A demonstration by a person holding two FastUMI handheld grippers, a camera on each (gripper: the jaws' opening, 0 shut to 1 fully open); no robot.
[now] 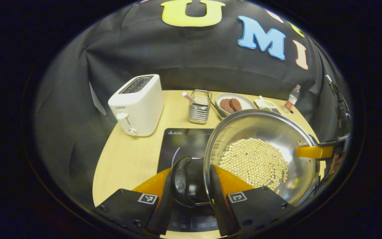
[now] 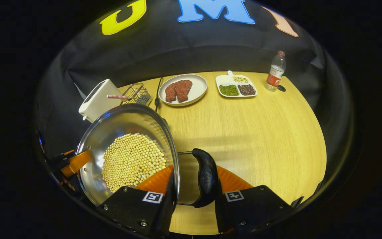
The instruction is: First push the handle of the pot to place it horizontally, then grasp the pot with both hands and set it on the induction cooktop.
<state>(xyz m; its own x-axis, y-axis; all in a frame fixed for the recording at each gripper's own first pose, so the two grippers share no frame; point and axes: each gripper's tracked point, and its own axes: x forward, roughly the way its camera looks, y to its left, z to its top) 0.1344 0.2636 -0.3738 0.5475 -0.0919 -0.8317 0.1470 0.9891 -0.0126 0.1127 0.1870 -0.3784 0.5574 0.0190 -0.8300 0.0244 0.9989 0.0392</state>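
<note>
At the bottom of the left gripper view, the left gripper (image 1: 191, 189) has its two fingers set either side of the pot's near side: one finger stands outside the black loop handle (image 1: 181, 181), the other reaches over the rim into the bowl, so handle and rim sit between them, though whether both fingers press on them cannot be told. The pot (image 1: 270, 132), a shiny steel pan with a bed of pale beans (image 1: 254, 162) in it, appears tilted and partly over the black induction cooktop (image 1: 181, 142) on the wooden table (image 1: 128, 159). At the pot's far rim the other gripper (image 1: 313, 151) is seen by its finger reaching in over the edge. Beyond the cooktop stand a white toaster (image 1: 138, 104) and a wire basket (image 1: 200, 107). In the right gripper view the right gripper (image 2: 192, 192) straddles the opposite black loop handle (image 2: 206, 177) likewise, one finger inside the rim, one outside the handle; a firm grip cannot be confirmed. The pot (image 2: 118, 126) lies to the left in that view, with the left gripper's finger (image 2: 76, 161) at its far edge. Farther off on the table sit a plate of meat slices (image 2: 182, 89), a divided dish of beans (image 2: 235, 86) and a water bottle (image 2: 275, 71) near the black cloth wall.
</note>
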